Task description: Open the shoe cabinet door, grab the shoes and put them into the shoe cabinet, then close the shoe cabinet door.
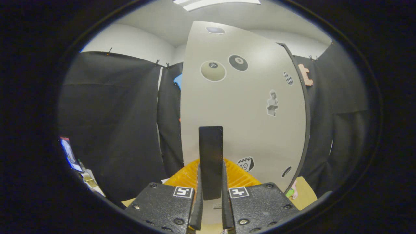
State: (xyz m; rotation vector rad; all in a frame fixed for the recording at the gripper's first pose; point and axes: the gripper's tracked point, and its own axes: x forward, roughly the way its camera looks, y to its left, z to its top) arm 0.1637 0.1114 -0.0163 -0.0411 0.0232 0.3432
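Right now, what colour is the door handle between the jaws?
Black handle, clearest in the gripper view.

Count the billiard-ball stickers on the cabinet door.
2. A pale ball sticker and a black ball sticker sit side by side high on the cabinet door, well above the dark handle the gripper is clamped on. No others visible.

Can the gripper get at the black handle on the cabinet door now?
Probably yes: the gripper already has the handle of the door between its fingers, which seem closed on it; nothing blocks it.
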